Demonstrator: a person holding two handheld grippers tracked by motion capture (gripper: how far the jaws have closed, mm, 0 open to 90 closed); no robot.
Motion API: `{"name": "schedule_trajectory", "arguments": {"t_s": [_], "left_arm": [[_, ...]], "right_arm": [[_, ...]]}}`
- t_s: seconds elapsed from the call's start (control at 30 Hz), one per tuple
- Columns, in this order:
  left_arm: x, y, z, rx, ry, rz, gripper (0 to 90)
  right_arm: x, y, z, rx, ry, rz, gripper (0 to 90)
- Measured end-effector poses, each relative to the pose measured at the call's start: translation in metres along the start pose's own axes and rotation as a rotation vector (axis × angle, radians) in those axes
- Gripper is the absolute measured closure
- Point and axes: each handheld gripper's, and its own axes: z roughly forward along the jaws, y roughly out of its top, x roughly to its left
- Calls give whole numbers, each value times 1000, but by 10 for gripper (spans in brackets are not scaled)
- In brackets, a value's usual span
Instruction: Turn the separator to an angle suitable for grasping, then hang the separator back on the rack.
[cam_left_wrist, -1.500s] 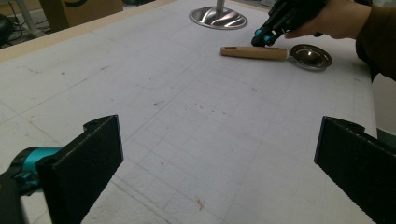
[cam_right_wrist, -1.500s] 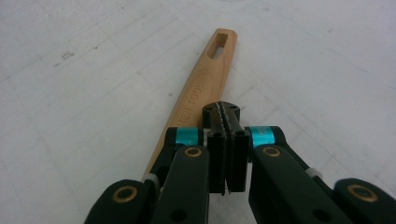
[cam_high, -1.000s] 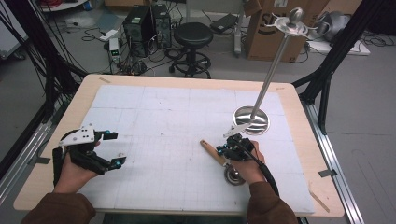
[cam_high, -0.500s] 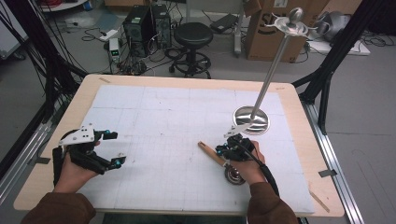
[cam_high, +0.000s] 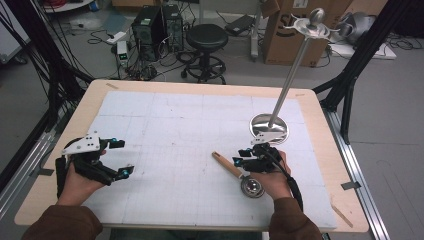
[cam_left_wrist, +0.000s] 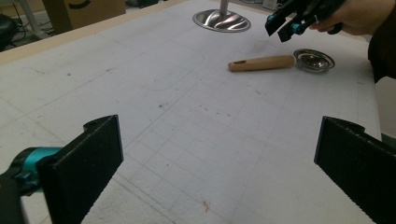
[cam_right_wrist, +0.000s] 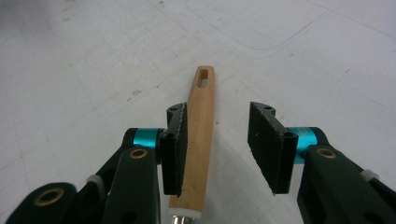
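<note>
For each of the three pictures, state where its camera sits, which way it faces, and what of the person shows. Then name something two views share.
High view: above the person's side, looking forward and down at the table; both forearms show.
Left gripper view: on the left gripper, looking across the mat at the ladle; its open jaws show.
Right gripper view: on the right gripper, looking down; jaws just opening around the handle.
Shared: the ladle.

Brown sleeves on both forearms. Left claw (cam_high: 120, 157): black body, grey three-cornered top plate, teal accents. Right claw (cam_right_wrist: 217, 149): black textured pads, teal collars, brass pivot rivets, black trailing cable.
</note>
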Motion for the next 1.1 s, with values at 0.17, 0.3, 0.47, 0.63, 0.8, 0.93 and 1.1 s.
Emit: {"name": "schedule_trajectory", "arguments": {"t_s": [0.17, 0.3, 0.47, 0.63, 0.8, 0.93, 1.1], "left_arm": [[-1, 1, -1, -1, 3, 5, 17], [0, 2, -1, -3, 6, 3, 17], [0, 1, 0, 2, 5, 3, 17], [1, 1, -1, -5, 4, -2, 17], [3, 2, -1, -10, 3, 4, 17], [2, 3, 0, -4, 5, 10, 17], [1, 4, 0, 3, 7, 14, 17]], "right_arm": [[3, 1, -2, -5, -2, -4, 522], [4, 1, -2, -5, 0, -6, 462], [6, 2, -3, 8, -22, -3, 415], [7, 2, -1, 29, -28, -4, 408], [9, 2, -1, 47, -40, -11, 403], [13, 1, 2, 69, -44, -15, 396], [14, 2, 5, 104, -56, -26, 386]]}}
